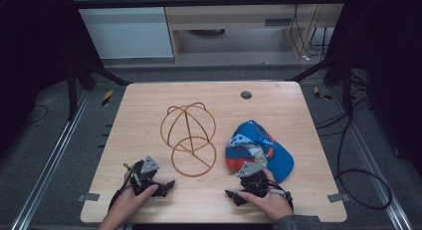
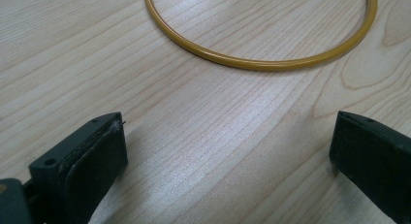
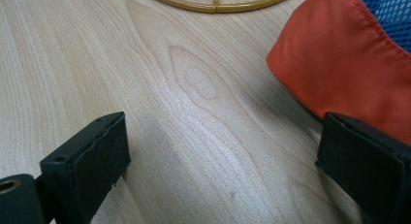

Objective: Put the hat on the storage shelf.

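At frame bottom, left gripper [image 1: 166, 185] and right gripper [image 1: 234, 195] rest with fingers spread, empty, flanking the wire frame [image 1: 189, 133]; cap [image 1: 259, 148] right of centre.

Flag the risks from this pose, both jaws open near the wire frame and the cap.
1. The wire frame is thin and light; a jaw of the left hand-held gripper could nudge its base ring and slide it instead of gripping it.
2. The cap is soft and crumpled; the right hand-held gripper may pinch just a fold of its orange brim and drag it.
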Tool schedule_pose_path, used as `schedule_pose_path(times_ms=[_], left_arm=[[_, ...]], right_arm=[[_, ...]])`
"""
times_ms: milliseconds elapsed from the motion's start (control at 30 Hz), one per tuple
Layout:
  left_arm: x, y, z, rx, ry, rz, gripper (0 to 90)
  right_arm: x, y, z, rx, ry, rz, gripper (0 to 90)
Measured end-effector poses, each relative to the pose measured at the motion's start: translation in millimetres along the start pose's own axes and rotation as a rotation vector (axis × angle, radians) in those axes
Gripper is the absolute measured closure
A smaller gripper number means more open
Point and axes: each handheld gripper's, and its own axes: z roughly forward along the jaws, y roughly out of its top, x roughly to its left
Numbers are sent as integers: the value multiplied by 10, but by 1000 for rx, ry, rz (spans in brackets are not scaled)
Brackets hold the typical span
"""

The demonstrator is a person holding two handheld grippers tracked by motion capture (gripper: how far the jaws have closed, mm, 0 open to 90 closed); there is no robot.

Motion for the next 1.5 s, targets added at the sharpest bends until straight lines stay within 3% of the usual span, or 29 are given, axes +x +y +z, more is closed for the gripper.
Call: schedule_pose_path(times_ms=[467,533,600,700,833,1033,1133,1267,1400,1500], left_arm=[[-1,0,0,0,0,0,0],[0,0,0,0,-1,1,0],[-1,-1,-2,0,-1,2,0],[-1,-2,-2,0,-1,2,0],[-2,-2,-1,0,-1,2,0],[-3,-2,-2,-1,-1,1,0],[-4,-4,-3,0,0,0,0],[0,2,3,0,-1,1,0],[1,4,5,-1,-1,0,0],[0,4,5,-1,-1,0,0]], right_arm=[[-25,9,13,-5,-25,18,51],[-40,32,-11,14,-30,16,98],[-40,62,-69,-4,-72,16,107],[-42,70,-159,-34,-93,11,101],[-31,53,-315,-34,-124,4,103],[-157,-109,-622,-4,-216,70,105],[-231,-155,-723,26,-256,72,117],[-326,-122,-907,6,-251,101,124],[-482,-13,-1061,75,-290,105,148],[-590,48,-1152,107,-277,150,158]])
